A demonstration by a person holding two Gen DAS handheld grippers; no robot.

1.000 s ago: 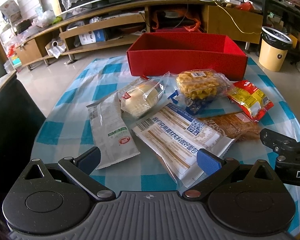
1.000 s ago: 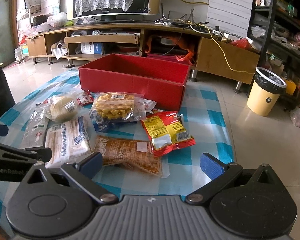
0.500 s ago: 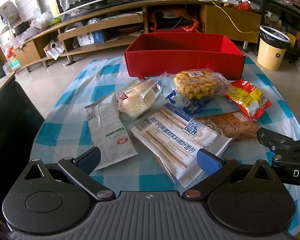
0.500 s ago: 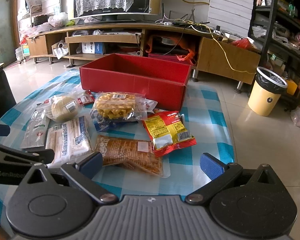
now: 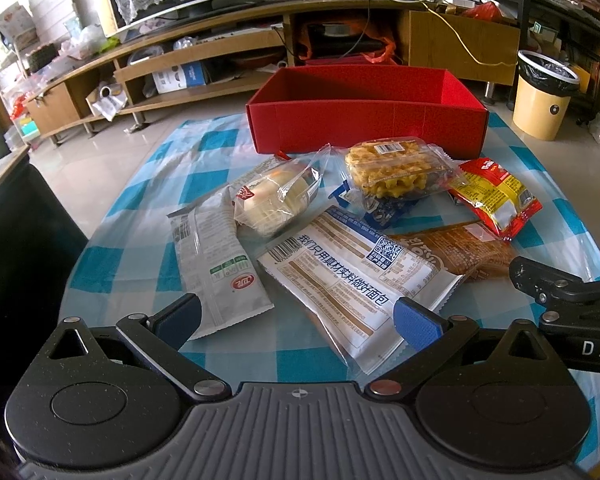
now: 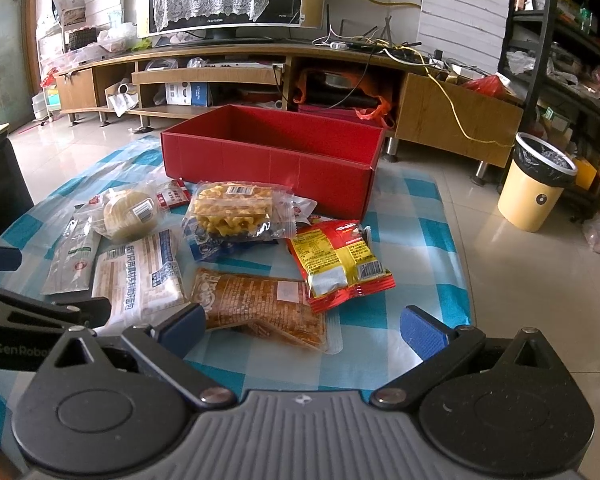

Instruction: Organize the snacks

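Note:
Several snack packs lie on a blue-checked cloth [image 5: 140,204] before an open red box [image 5: 364,120] [image 6: 268,160]. They include a white bread pack [image 5: 352,276] [image 6: 138,276], a grey-white long pack [image 5: 216,260], a round bun pack [image 5: 276,200], a waffle pack [image 5: 396,170] [image 6: 236,210], a red-yellow bag [image 5: 496,200] [image 6: 338,260] and a brown pack [image 5: 464,252] [image 6: 260,304]. My left gripper [image 5: 296,320] is open and empty over the near end of the white bread pack. My right gripper [image 6: 300,328] is open and empty above the brown pack.
A long wooden TV stand [image 6: 260,72] with a screen stands behind the box. A yellow waste bin [image 6: 536,184] stands on the tiled floor at the right. A dark chair [image 5: 16,240] is at the left of the table. Black shelves [image 6: 572,40] line the right wall.
Both grippers have drifted slightly; the view of the snacks has shifted a little. Both stay open and empty.

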